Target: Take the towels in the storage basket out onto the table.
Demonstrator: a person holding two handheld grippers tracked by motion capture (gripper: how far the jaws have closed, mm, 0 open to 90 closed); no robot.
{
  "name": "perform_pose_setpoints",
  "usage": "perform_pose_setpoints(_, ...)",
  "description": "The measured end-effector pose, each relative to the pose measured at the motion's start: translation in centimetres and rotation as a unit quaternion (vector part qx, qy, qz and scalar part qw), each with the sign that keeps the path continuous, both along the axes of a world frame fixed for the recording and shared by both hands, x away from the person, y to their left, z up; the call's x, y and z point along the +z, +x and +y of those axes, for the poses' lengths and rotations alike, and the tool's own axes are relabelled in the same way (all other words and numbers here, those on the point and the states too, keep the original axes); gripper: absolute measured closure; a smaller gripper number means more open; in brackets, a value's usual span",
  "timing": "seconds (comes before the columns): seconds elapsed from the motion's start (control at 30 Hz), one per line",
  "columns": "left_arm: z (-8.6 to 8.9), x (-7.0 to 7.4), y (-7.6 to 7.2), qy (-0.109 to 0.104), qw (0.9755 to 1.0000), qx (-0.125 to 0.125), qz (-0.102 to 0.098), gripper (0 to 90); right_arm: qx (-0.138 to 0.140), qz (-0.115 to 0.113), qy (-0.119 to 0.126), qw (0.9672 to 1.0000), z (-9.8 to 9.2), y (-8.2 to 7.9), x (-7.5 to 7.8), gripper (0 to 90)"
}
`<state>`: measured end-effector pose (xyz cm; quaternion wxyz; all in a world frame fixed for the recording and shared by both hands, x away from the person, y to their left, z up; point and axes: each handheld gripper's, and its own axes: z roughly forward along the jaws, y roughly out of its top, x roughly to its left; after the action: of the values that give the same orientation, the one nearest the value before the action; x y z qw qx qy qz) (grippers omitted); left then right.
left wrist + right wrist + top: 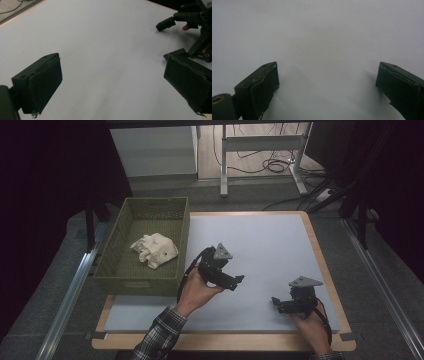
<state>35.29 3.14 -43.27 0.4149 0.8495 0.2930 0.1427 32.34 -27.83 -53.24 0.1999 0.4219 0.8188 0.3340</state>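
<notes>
No readable text, labels, brands or numbers anywhere: none on the white tabletop (260,250), none on the green basket (125,275) left of the left claw (239,281), none on either claw.

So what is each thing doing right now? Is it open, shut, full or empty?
left gripper: open, fingers wide apart, holding nothing, above the white mat.
right gripper: open, holding nothing, low over the mat.
green basket: upright on the table's left side, with one thing inside.
cream crumpled thing: lying inside the basket, untouched.
</notes>
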Motion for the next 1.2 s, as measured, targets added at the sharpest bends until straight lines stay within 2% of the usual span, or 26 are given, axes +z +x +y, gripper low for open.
perform_pose_setpoints(0.2, 1.2, 1.2, 1.4, 0.001, 0.9998, 0.017, -0.006, 1.4, 0.000, -0.001, -0.001, 1.0000, 0.0, 0.0, 0.0, 4.7)
perform_pose_setpoints(0.23, 1.9, 1.6, 2.0, -0.004, 0.9997, 0.023, -0.004, 1.5, 0.000, -0.001, -0.001, 1.0000, 0.0, 0.0, 0.0, 4.7)
perform_pose_setpoints(0.33, 2.4, 1.9, 2.3, -0.005, 0.9996, 0.029, -0.005, 1.5, 0.001, -0.001, -0.001, 1.0000, 0.0, 0.0, 0.0, 4.7)
perform_pose_setpoints(0.53, 4.4, 2.4, 3.3, 0.005, 0.9986, 0.051, -0.017, 1.5, 0.001, 0.000, 0.000, 1.0000, 0.0, 0.0, 0.0, 4.7)
perform_pose_setpoints(0.7, 6.2, 2.7, 4.1, 0.003, 0.9975, 0.068, -0.018, 1.5, 0.000, -0.001, 0.000, 1.0000, 0.0, 0.0, 0.0, 4.7)
perform_pose_setpoints(0.83, 7.9, 2.8, 4.7, -0.006, 0.9965, 0.083, -0.014, 1.5, 0.000, 0.000, -0.001, 1.0000, 0.0, 0.0, 0.0, 4.7)
perform_pose_setpoints(1.0, 10.0, 2.8, 5.5, -0.006, 0.9940, 0.107, -0.022, 0.4, 0.000, 0.000, -0.001, 1.0000, 0.0, 0.0, 0.0, 4.7)
perform_pose_setpoints(1.2, 12.4, 2.6, 6.5, -0.004, 0.9923, 0.123, -0.015, 0.0, 0.000, -0.001, -0.001, 1.0000, 0.0, 0.0, 0.0, 4.7)
